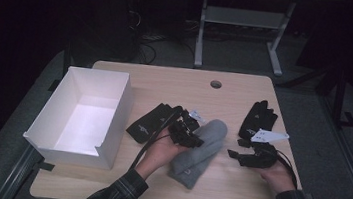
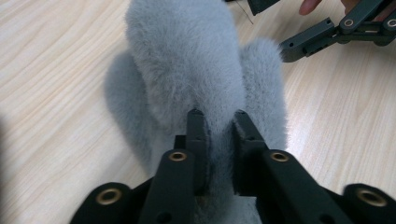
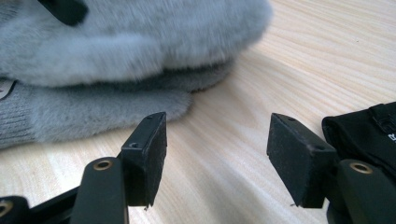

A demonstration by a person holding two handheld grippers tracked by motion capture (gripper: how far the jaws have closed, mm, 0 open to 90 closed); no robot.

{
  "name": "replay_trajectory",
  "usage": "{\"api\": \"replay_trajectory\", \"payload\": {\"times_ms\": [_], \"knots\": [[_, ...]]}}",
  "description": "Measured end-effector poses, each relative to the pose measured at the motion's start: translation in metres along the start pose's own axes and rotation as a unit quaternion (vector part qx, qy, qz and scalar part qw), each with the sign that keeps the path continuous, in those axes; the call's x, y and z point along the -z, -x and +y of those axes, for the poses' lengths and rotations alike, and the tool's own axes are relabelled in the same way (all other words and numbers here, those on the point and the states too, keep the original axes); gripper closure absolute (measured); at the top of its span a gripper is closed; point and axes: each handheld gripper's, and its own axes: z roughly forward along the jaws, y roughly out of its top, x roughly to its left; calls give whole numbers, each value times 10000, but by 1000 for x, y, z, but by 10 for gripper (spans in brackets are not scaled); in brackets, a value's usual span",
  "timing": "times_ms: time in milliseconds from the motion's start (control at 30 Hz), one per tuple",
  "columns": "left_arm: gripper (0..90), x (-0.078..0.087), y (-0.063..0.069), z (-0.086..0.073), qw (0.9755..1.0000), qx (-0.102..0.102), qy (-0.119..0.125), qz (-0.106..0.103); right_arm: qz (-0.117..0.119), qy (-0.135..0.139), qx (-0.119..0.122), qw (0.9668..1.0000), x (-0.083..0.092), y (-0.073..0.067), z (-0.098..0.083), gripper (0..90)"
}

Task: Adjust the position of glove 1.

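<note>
Bare tabletop beyond grey mittens

We see a light wooden surface with a round hole near its far edge. On it lie a white box, grey mittens, and two black gloves.

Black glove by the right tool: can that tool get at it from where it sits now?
Probably yes. The right tool stands open just in front of the black glove, with bare table between them.
</note>
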Motion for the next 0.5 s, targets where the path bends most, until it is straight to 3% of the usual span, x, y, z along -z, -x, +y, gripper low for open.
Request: {"api": "replay_trajectory", "payload": {"times_ms": [200, 300, 400, 433, 467, 500], "knots": [[601, 9, -1, 1, 9994, -32, 335, 7, 47, 39, 45, 10000, 1, -4, 2, 384], [594, 29, -7, 0, 9984, -76, 556, 77, 169, 43, -9, 9998, 1, -8, 4, 437], [714, 45, -17, -9, 9980, -62, 573, 241, 295, 13, -1, 9996, 3, -14, 5, 569], [783, 45, -17, -9, 9980, -62, 573, 241, 295, 13, -1, 9996, 3, -14, 5, 569], [822, 50, -23, -18, 9982, 58, 524, 294, 337, -45, 22, 9994, 4, -20, 5, 674], [834, 51, -25, -24, 9982, 97, 495, 322, 352, -66, 49, 9993, 4, -22, 5, 688]]}}
